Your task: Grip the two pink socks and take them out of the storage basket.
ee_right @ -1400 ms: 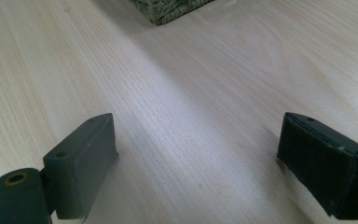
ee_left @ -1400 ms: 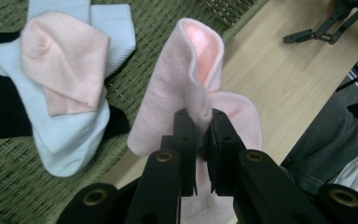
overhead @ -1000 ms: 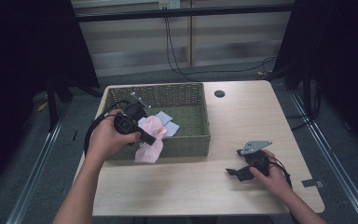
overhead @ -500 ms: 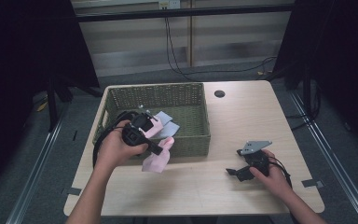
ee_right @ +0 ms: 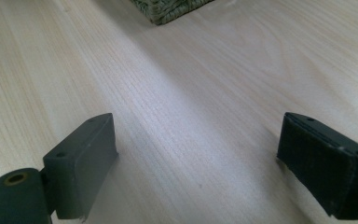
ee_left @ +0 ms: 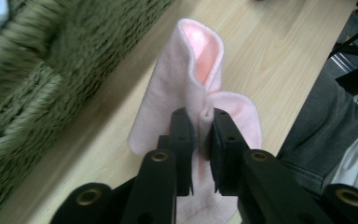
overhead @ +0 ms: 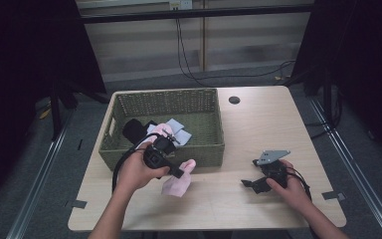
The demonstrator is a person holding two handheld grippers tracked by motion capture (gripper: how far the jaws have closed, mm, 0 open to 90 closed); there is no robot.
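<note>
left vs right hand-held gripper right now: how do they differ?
The left hand-held gripper has its jaws shut on a pink cloth; the right hand-held gripper has its jaws wide apart with nothing between them. The left one is by the basket front; the right one is off to the side over bare table. Both have black jaws, and a hand holds each.

Pink sock (ee_left: 186,88), olive woven basket (overhead: 179,102), pale wooden table (overhead: 258,124).

Left gripper (overhead: 183,172): jaws pinched together, held near the tabletop's front-left, forearm entering from the front edge.
Right gripper (overhead: 248,184): jaws spread wide, low over the front-right tabletop.
</note>
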